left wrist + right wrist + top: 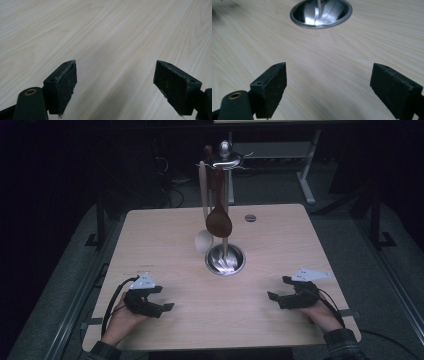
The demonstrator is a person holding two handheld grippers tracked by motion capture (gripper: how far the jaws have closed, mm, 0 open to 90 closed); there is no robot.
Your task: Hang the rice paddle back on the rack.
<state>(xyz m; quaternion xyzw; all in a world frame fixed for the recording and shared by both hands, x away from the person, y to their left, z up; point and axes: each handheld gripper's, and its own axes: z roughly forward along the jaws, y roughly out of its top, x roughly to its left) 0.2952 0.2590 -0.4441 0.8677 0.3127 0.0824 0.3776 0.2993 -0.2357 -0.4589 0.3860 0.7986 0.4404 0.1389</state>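
Note:
A metal utensil stand (225, 160) rises from a round steel base (225, 259) in the middle of the light wood table (160, 235). A dark brown wooden spoon (219, 219) and a white spoon (203, 239) hang from its top hooks. My left gripper (161, 299) rests open near the front left, held by a hand. Its jaws stand wide apart over bare wood, black pads (65, 86) facing each other. My right gripper (278, 288) rests open at the front right. The steel base (321, 12) lies ahead of its spread pads (272, 87).
A small round grey cap (250, 218) sits in the table's far right part. Cables trail from both grippers off the front edge. Dark floor, table legs and a white desk frame (305, 175) lie beyond the far edge.

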